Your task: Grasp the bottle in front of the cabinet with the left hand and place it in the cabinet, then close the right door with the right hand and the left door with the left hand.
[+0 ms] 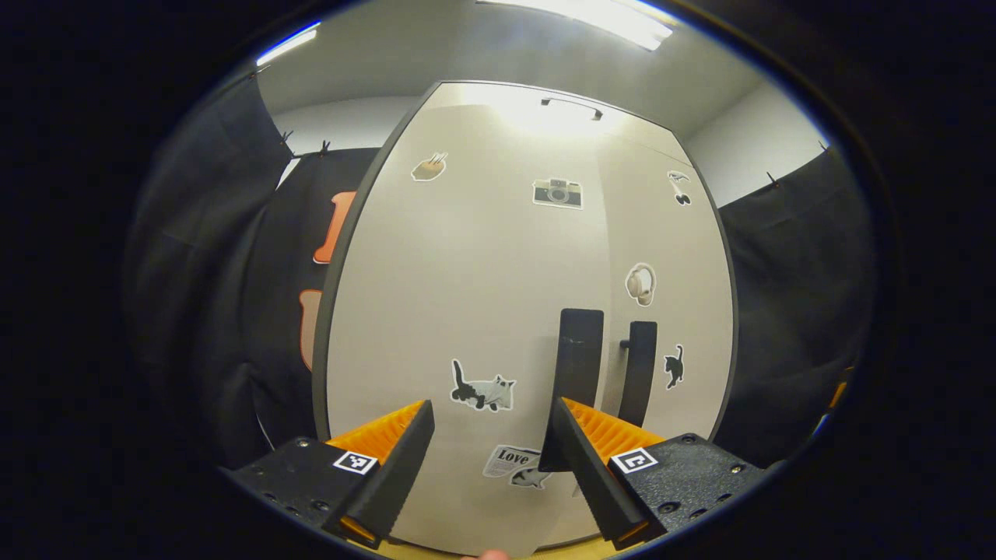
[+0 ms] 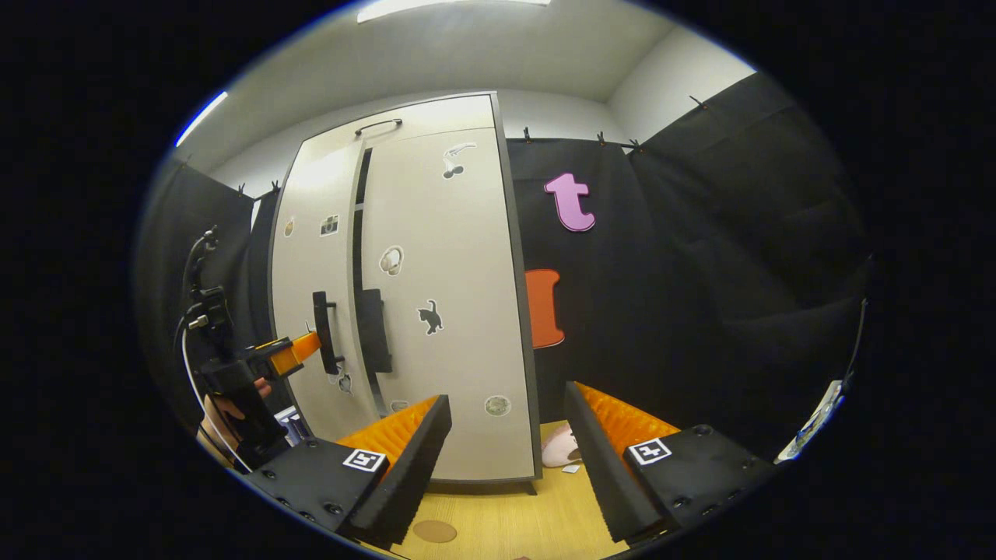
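A tall white cabinet stands right in front of my left gripper, which is open and empty, its fingers close to the left door beside that door's dark handle. The right door and its handle lie just beyond. In the right gripper view the right door sits flush, while a narrow dark gap separates it from the left door. There the left gripper sits by the left handle. My right gripper is open with nothing in it, back from the cabinet.
Black cloth walls flank the cabinet on both sides. A wooden surface runs under the cabinet front. A small pale pinkish object lies at the cabinet's right foot. A hand with cables holds the left gripper.
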Action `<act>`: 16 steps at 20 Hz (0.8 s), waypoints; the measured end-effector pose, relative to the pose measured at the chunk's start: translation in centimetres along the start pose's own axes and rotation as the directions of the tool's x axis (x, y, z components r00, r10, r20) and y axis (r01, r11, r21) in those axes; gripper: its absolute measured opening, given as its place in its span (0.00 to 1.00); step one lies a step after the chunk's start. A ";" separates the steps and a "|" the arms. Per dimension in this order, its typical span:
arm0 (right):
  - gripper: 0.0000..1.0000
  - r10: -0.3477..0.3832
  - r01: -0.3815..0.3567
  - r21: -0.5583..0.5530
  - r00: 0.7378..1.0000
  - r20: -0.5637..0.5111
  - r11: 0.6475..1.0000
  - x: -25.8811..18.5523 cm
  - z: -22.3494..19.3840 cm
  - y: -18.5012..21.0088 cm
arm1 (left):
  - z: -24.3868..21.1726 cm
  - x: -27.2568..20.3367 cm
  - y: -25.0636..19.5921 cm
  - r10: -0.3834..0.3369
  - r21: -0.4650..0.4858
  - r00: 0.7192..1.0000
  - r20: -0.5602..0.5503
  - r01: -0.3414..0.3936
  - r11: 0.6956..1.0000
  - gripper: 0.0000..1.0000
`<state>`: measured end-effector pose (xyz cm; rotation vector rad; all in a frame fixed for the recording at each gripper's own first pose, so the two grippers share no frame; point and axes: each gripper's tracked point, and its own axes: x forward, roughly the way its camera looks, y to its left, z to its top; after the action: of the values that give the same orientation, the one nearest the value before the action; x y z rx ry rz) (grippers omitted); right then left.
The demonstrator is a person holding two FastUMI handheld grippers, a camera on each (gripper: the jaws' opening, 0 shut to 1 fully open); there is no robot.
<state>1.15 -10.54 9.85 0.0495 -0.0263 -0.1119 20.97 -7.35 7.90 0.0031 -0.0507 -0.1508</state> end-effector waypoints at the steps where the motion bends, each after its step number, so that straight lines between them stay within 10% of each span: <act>1: 0.97 0.001 -0.001 0.001 1.000 0.000 1.000 -0.1 0.0 -0.1 | -0.1 0.4 -0.1 0.006 0.003 1.000 0.000 -0.006 1.000 0.94; 16: 0.97 0.044 -0.044 0.003 0.999 -0.010 0.999 0.2 -1.1 1.0 | 0.3 -2.1 1.1 0.044 -0.065 0.999 0.008 -0.044 0.997 0.94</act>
<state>1.45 -9.54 8.80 0.0519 -0.0179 -0.0672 19.01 -5.97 8.14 -0.0640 -0.0553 -0.1083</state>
